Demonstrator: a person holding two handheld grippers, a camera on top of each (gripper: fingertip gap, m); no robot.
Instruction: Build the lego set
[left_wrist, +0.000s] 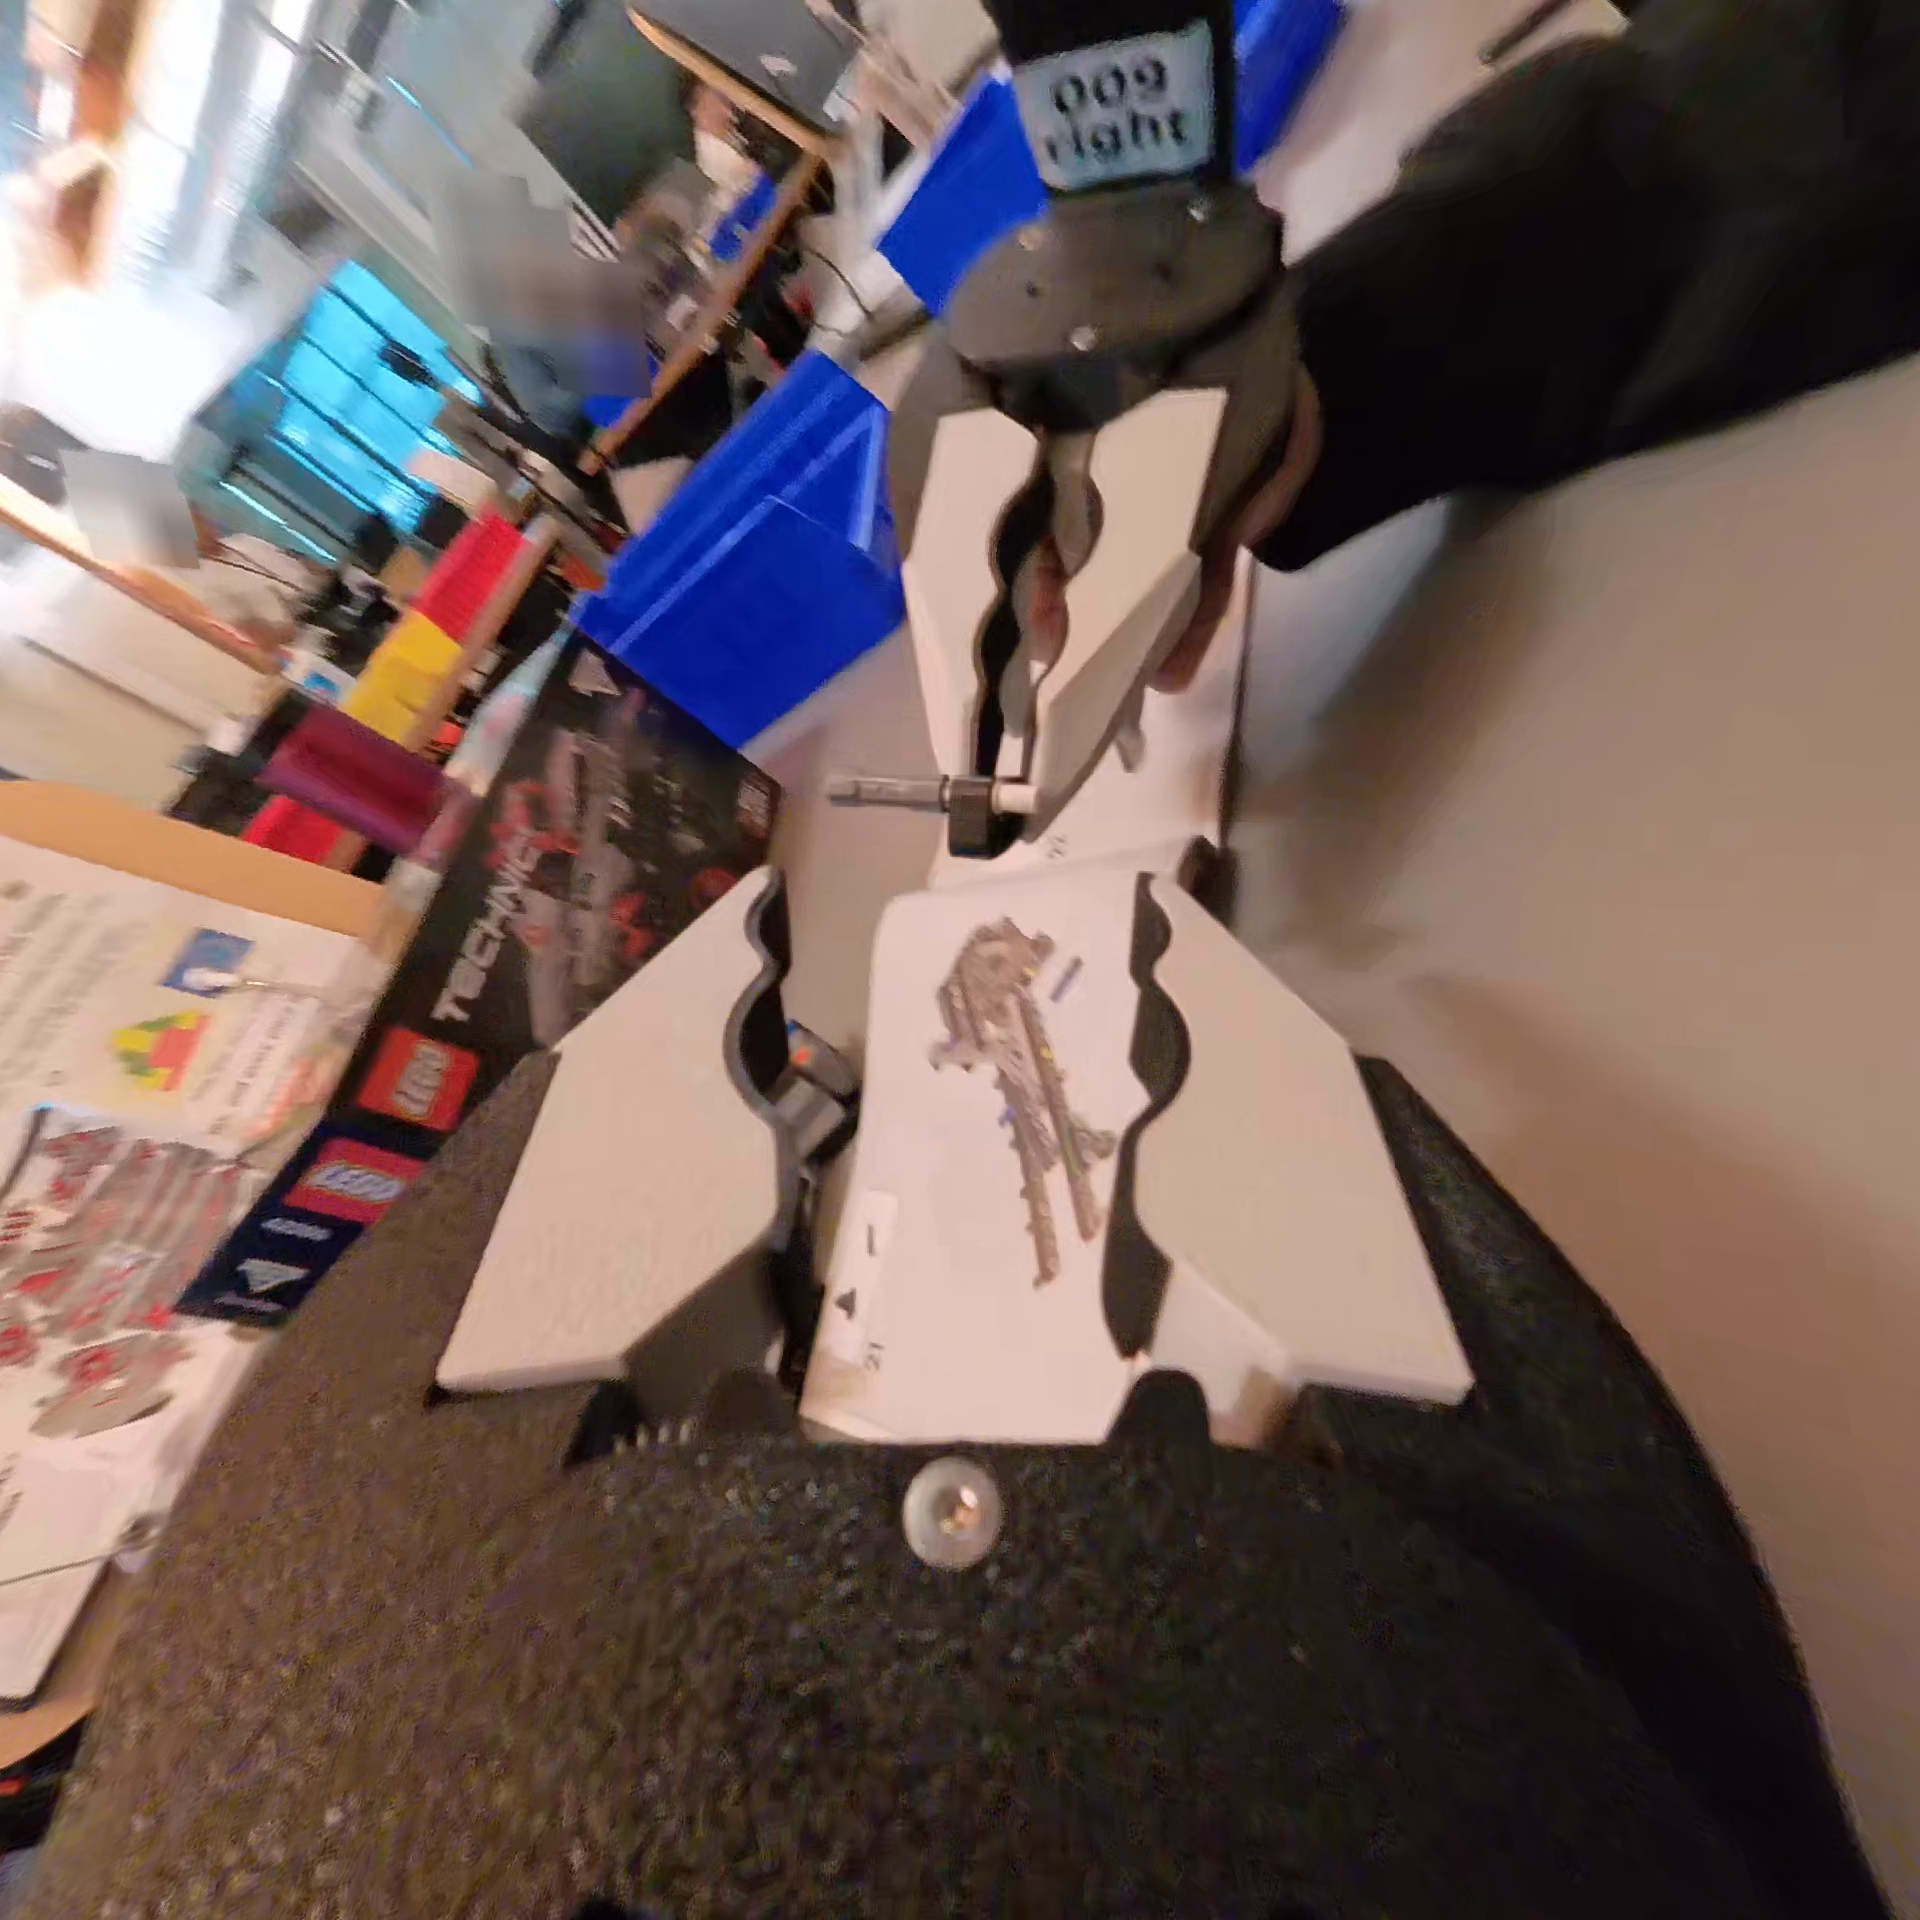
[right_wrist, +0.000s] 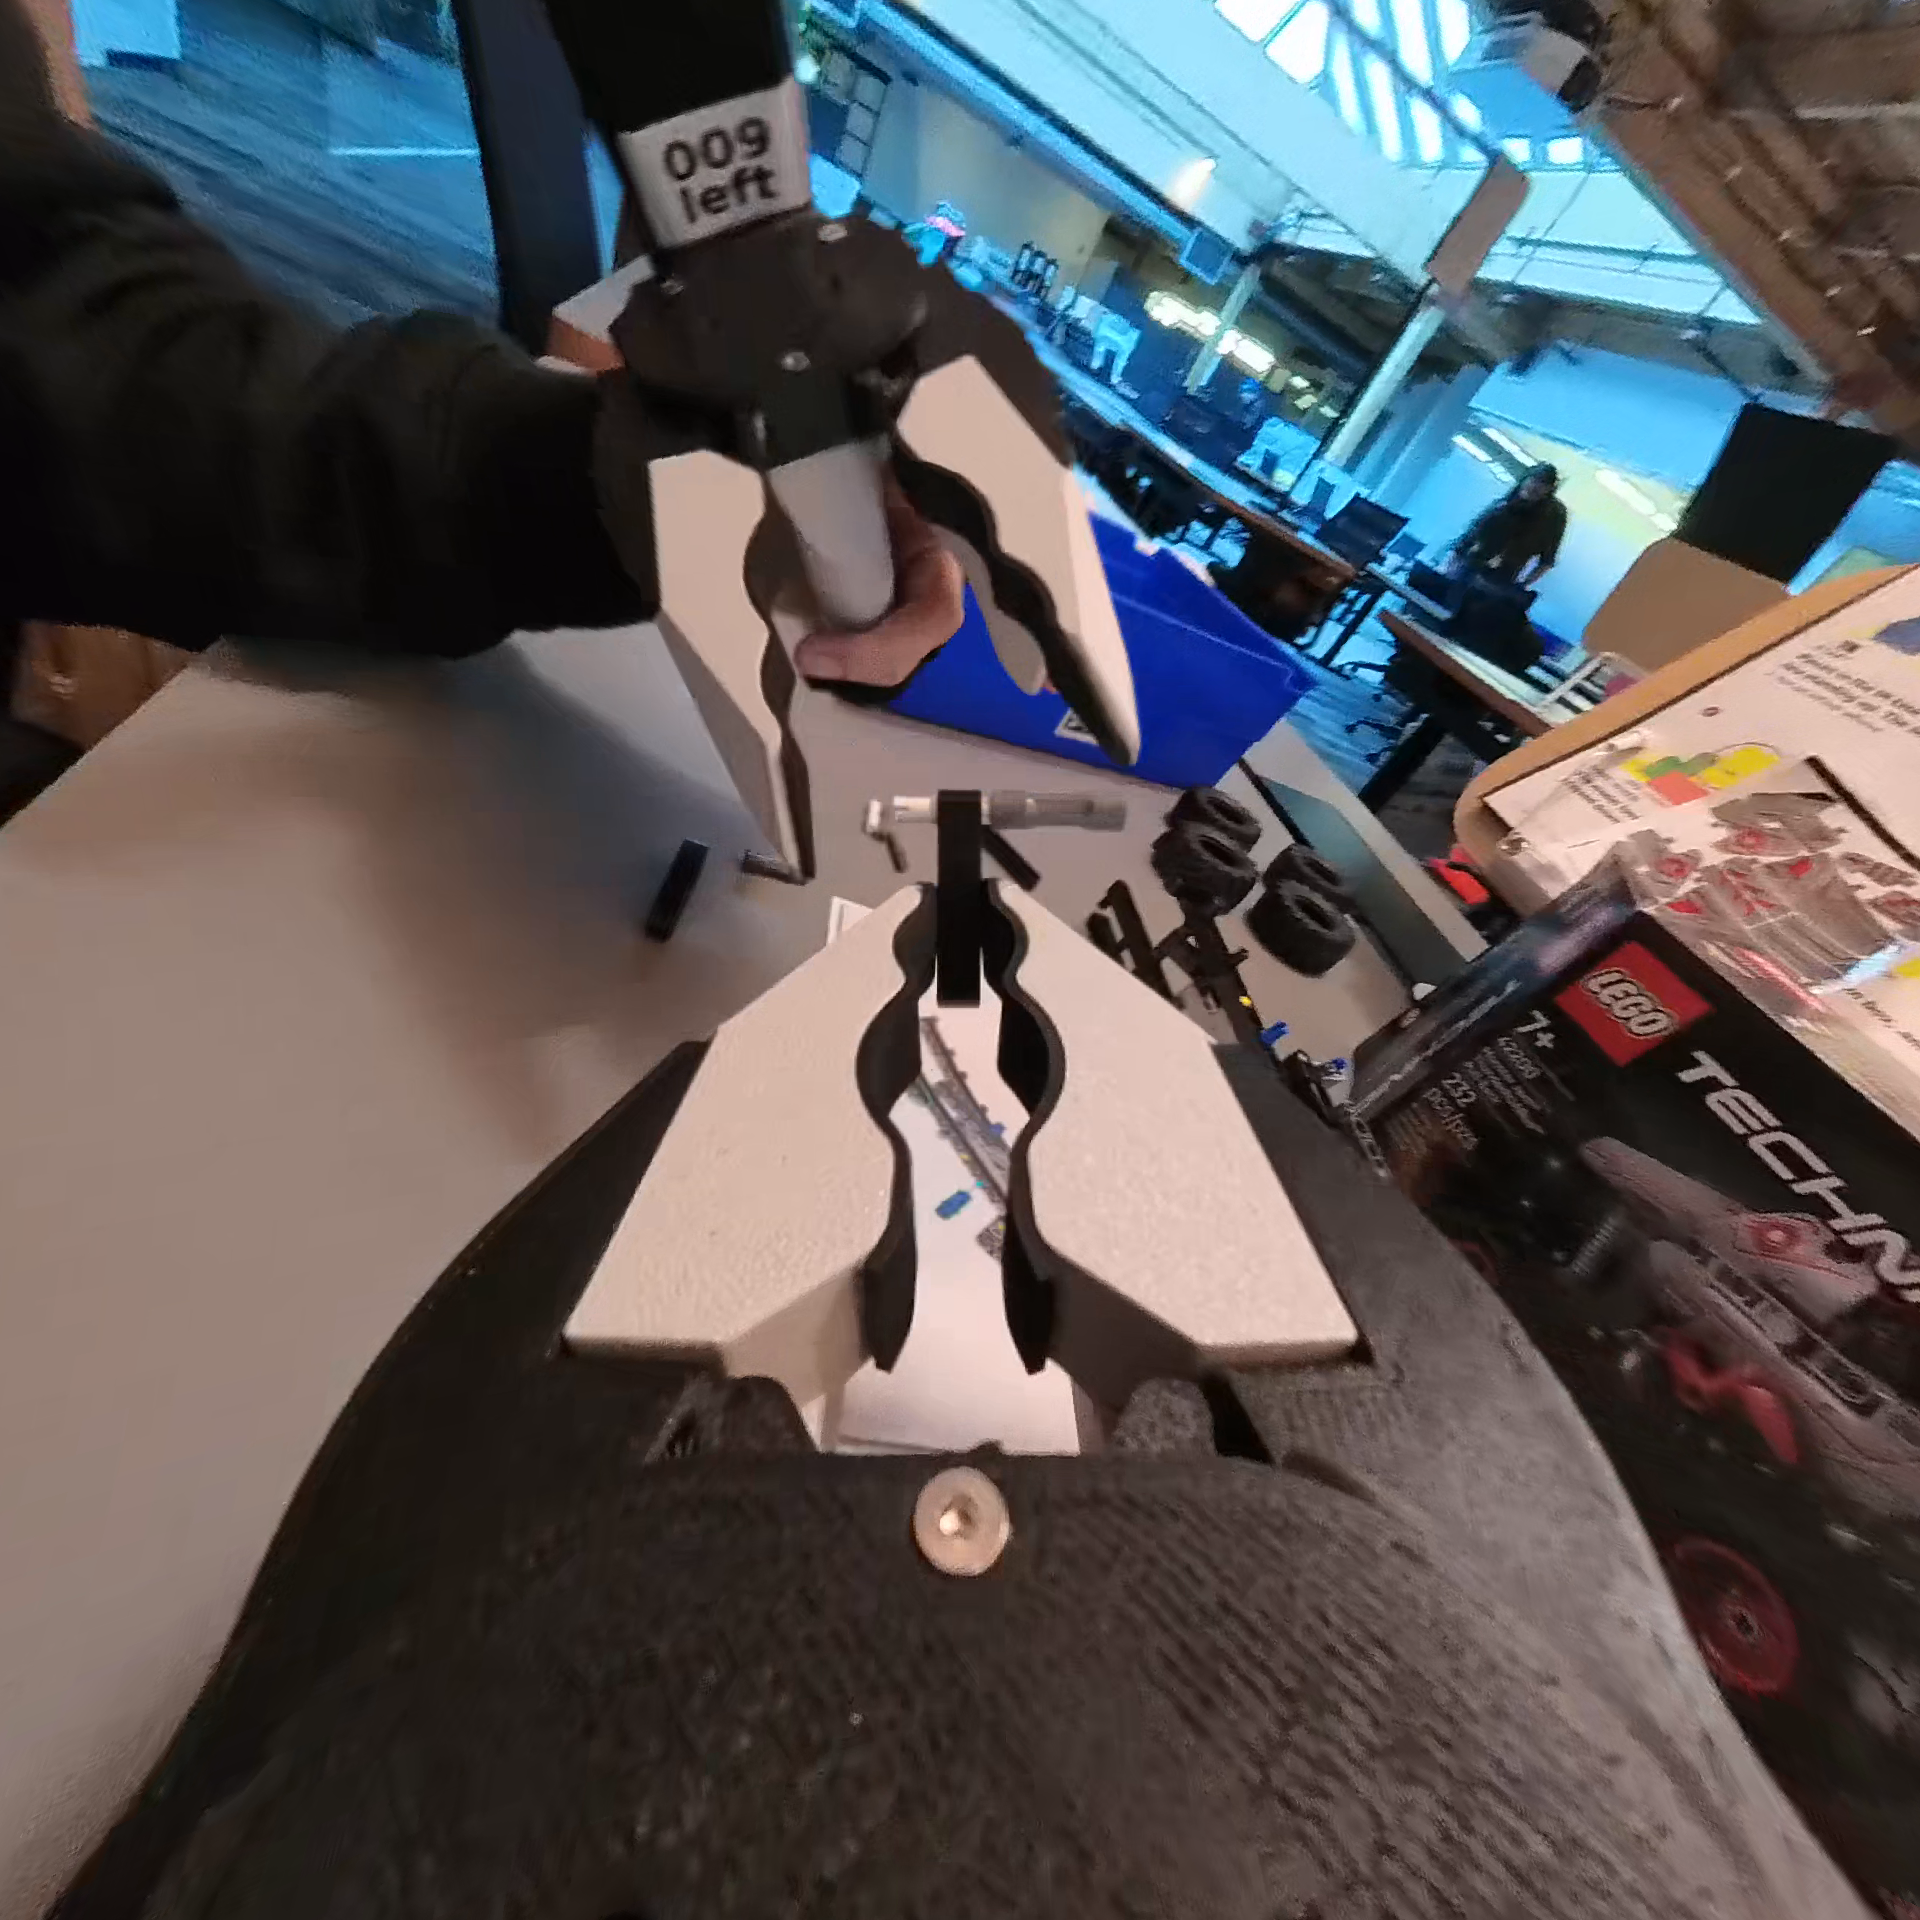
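Observation:
My right gripper is shut on a black beam that stands upright, with a grey axle pushed crosswise through its top. My left gripper is open and empty, facing the right gripper, fingertips either side of the axle without touching it. In the right wrist view the left gripper hangs over the axle with jaws wide apart. An instruction booklet lies on the table under both grippers. A small dark piece with blue and red bits sits beside my left finger.
Several black tyres and black beams lie right of the booklet. A short black beam and a pin lie at the left. The set's box, a printed sheet and blue bins border the table. The tips of both grippers are at nearly the same place.

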